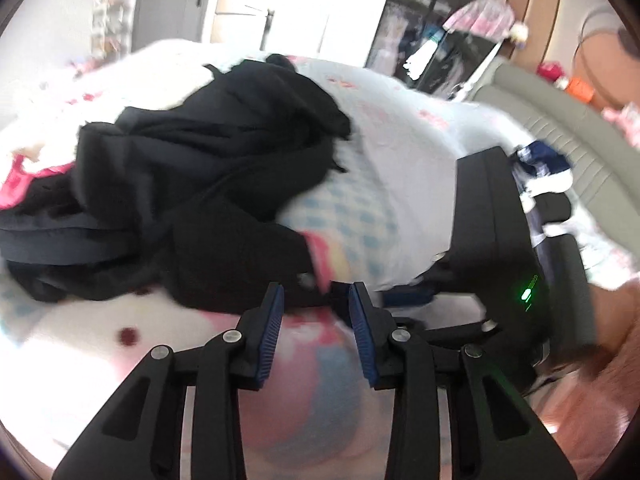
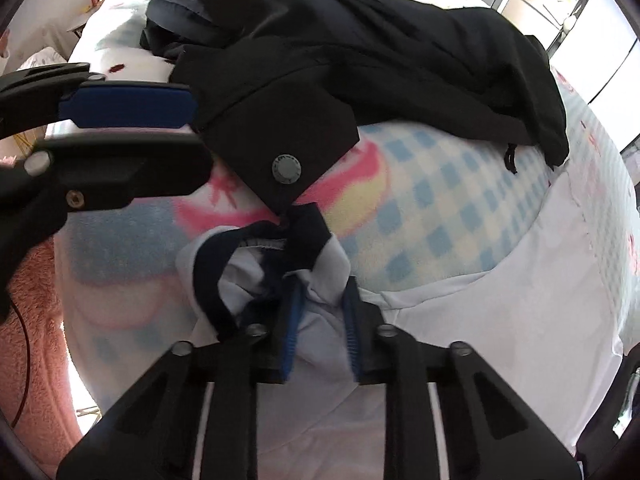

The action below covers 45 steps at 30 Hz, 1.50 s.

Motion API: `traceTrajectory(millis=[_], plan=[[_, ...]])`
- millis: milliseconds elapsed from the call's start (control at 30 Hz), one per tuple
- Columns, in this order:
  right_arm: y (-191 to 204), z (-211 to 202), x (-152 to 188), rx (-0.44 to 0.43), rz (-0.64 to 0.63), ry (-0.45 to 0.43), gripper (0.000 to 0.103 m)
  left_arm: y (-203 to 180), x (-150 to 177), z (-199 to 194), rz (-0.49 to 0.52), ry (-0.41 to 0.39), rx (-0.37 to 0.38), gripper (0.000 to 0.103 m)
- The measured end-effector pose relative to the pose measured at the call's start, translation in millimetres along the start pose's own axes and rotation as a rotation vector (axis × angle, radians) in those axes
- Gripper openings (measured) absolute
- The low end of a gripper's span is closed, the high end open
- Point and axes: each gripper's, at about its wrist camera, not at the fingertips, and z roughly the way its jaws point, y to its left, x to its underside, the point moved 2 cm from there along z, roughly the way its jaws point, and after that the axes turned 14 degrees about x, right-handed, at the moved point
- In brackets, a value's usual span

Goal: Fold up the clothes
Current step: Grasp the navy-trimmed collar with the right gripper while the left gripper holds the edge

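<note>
A crumpled black jacket (image 1: 200,160) lies on the bed; in the right wrist view the jacket (image 2: 360,60) shows a flap with a grey snap button (image 2: 286,169). A white shirt (image 2: 480,320) with a navy-trimmed collar (image 2: 256,272) is spread below it. My right gripper (image 2: 322,284) is shut on bunched shirt fabric just behind the collar. My left gripper (image 1: 316,292) is open, its blue pads apart over the blanket near the jacket's flap. The left gripper (image 2: 198,132) also shows side-on beside that flap. The right gripper's black body (image 1: 500,232) sits over the shirt (image 1: 400,184).
A blanket (image 2: 440,208) with blue checks and pink prints covers the bed. A pink garment (image 1: 16,188) lies at the far left and navy-white clothes (image 1: 540,168) by a grey padded edge (image 1: 560,120). A pink fluffy cloth (image 2: 36,320) hangs at the bed's side.
</note>
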Motion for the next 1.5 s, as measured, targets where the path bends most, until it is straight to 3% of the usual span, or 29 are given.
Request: traceTrajectory(millis=[100, 267, 533, 733, 833, 900, 967, 1200, 1500], plan=[[-5.7, -7.2, 3.0, -0.003, 0.025, -0.019, 0.009, -3.4, 4.0, 18.8, 0.02, 0.079, 0.004, 0.035], [-25.9, -19.0, 6.0, -0.059, 0.126, -0.04, 0.008, -8.0, 7.8, 32.9, 0.032, 0.126, 0.02, 0.035], [-57.6, -24.4, 17.1, -0.123, 0.265, -0.027, 0.008, 4.5, 14.4, 47.8, -0.022, 0.197, -0.049, 0.034], [-62.8, -36.2, 11.7, -0.131, 0.33, -0.037, 0.008, 10.9, 13.5, 50.3, -0.063, 0.208, -0.06, 0.03], [-66.3, -33.5, -2.4, -0.078, 0.379, -0.058, 0.008, 13.0, 13.5, 50.6, -0.075, 0.209, -0.066, 0.028], [-100.1, -34.7, -3.2, -0.05, 0.456, -0.088, 0.008, 9.5, 8.9, 54.2, -0.036, 0.224, -0.053, 0.028], [-113.2, -36.6, 3.9, -0.15, 0.537, -0.084, 0.008, 5.0, 3.4, 58.5, 0.013, 0.242, -0.038, 0.029], [-60.8, -11.2, 5.3, -0.155, 0.353, 0.044, 0.009, -10.8, -15.9, 73.6, 0.184, 0.304, 0.018, 0.033], [-62.3, 6.1, 10.9, -0.163, 0.445, 0.065, 0.012, -1.5, -34.9, 104.3, 0.182, 0.374, 0.125, 0.035]])
